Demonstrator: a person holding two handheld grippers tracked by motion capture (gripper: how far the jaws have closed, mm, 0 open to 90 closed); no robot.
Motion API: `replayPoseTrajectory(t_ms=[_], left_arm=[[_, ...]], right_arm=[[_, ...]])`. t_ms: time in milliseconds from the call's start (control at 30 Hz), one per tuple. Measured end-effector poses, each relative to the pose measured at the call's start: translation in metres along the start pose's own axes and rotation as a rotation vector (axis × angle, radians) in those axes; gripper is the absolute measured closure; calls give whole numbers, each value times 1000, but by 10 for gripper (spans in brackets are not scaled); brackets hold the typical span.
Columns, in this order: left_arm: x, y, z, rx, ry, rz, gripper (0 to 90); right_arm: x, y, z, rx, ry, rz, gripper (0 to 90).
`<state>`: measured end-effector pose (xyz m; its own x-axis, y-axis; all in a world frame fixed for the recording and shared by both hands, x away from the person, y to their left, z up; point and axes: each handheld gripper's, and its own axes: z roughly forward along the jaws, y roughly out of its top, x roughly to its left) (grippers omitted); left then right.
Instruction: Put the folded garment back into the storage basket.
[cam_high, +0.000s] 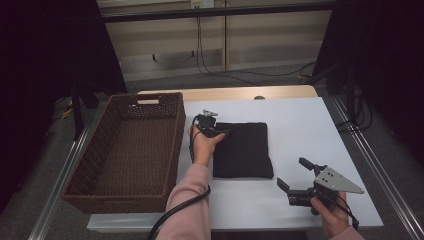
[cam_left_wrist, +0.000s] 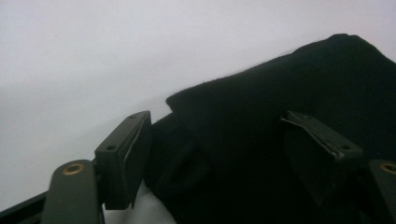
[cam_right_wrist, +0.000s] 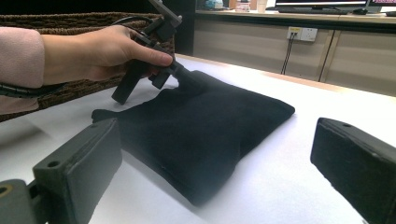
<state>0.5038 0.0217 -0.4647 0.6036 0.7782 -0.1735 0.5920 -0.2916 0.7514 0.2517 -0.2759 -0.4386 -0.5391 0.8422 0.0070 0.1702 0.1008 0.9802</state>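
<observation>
A folded black cloth (cam_high: 243, 150) lies on the white table (cam_high: 300, 125). My left gripper (cam_high: 216, 131) points down at the cloth's far left corner, held by a hand in a pink sleeve. In the left gripper view its jaws stand apart, with a bunched fold of the cloth (cam_left_wrist: 219, 154) between them; the pads (cam_left_wrist: 133, 156) straddle the fold without clamping it. In the right gripper view the cloth (cam_right_wrist: 205, 126) rises in a peak toward that gripper's tips. My right gripper (cam_high: 295, 176) hovers open over the table's near right part, aimed toward the cloth, with nothing between its jaws.
A large brown wicker basket (cam_high: 125, 150) stands at the left, its right wall close to the left hand. A cable (cam_high: 175, 212) trails from the left gripper along the sleeve. The table's near edge runs just below the right hand.
</observation>
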Motion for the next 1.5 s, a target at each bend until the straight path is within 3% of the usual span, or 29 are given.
replayPoseTrajectory(t_ms=[267,367,533,600,700,833,933,1033,1233,1500], left_arm=[[-9,2,3,9,-40,24,458],[-8,2,2,30,-87,4,606],[-9,4,2,45,-102,-13,715],[-9,4,0,58,-98,-18,727],[-9,4,-2,50,-109,-66,736],[-11,10,-10,44,-127,-81,741],[-13,18,-19,44,-141,-75,744],[-17,26,-28,37,-153,-93,746],[-21,42,-46,38,-176,-71,750],[-26,59,-67,18,-180,-75,752]], right_arm=[[1,0,1,1,5,-2,19],[1,0,1,7,10,-1,19],[1,0,1,9,3,5,19],[0,1,1,8,4,4,19],[0,0,1,10,5,3,19],[0,1,1,1,3,5,19],[0,1,1,3,1,7,19],[0,1,0,2,-1,-3,19],[0,1,-1,-2,0,-9,19],[-1,2,-2,-11,-4,-3,19]])
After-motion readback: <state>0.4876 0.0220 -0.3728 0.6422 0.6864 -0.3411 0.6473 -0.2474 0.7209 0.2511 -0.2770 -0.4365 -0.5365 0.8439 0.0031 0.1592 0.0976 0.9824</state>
